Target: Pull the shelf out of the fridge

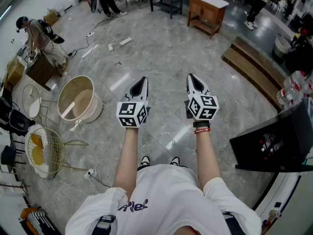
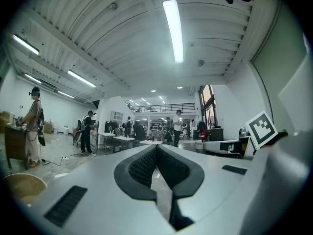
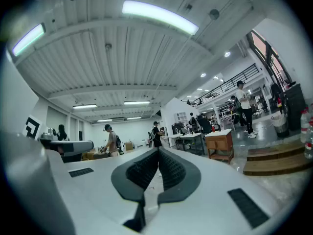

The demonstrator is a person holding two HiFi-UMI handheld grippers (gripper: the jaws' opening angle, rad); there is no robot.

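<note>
Both grippers shut, held side by side mid-frame over the floor.
We count 2: left gripper [image 1: 142, 81], right gripper [image 1: 191, 78], jaws together, nothing btwn. Around: 1 round tub [image 1: 78, 100] at left, 1 wooden table [image 1: 208, 11] at top, 3 people along the top edge. Dark cabinet [image 1: 274, 142] lower right, well apart from right gripper; shelf we can't make out.

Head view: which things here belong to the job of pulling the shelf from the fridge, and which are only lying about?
Job: left gripper, right gripper, both shut and empty; black cabinet, perhaps the fridge.
Lying about: beige tub, wire basket, floor cables, wooden bench.
</note>
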